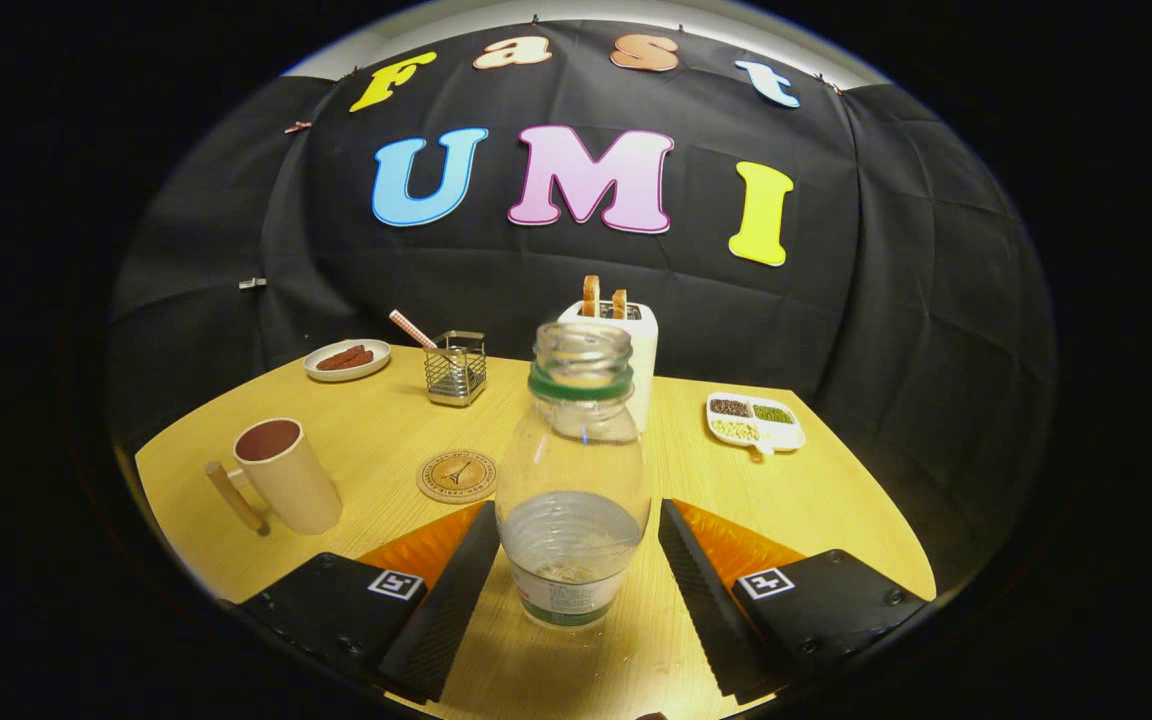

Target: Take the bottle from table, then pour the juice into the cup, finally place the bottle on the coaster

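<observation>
Gripper point(574, 560) spread wide around upright uncapped bottle point(574, 480) on table point(826, 500), fingers clear of it, toaster point(636, 350) half-hidden behind bottle, coaster point(456, 475) and cup point(286, 475) ahead-left, utensil holder point(456, 368) beyond.

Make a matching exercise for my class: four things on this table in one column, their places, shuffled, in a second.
1. clear glass bottle
2. beige handled cup
3. round cork coaster
4. white toaster

A. behind the bottle
B. between the open gripper fingers
C. between cup and bottle
D. left of the coaster

Pairs: 1-B, 2-D, 3-C, 4-A
</observation>
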A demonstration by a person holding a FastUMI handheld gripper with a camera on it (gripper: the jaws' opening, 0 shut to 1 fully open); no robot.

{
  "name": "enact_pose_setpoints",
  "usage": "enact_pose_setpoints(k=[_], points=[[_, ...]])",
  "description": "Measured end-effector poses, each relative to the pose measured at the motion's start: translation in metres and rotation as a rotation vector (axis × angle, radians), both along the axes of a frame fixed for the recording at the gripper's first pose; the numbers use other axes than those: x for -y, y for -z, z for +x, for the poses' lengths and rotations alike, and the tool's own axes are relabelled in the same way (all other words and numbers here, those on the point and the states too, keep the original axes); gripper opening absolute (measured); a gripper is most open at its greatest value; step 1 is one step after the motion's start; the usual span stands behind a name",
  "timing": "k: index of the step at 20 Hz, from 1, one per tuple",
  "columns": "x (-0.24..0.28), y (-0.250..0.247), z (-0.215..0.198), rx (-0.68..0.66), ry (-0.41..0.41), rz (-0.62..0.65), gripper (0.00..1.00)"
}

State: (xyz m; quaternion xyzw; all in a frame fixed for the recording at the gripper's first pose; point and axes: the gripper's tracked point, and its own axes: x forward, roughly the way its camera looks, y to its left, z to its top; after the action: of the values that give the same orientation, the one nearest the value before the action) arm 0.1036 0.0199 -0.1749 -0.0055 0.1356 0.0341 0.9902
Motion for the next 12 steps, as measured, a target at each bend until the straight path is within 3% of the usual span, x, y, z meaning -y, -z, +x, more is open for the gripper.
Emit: enact_pose_setpoints(k=[5,8,12], points=[[0.0002,0.0049,0.0039,-0.009,0.003,-0.002,0.96],[-0.0019,0.0042,0.0076,-0.006,-0.004,-0.002,0.82],[-0.0012,0.0037,0.0086,-0.009,-0.010,-0.007,0.80]])
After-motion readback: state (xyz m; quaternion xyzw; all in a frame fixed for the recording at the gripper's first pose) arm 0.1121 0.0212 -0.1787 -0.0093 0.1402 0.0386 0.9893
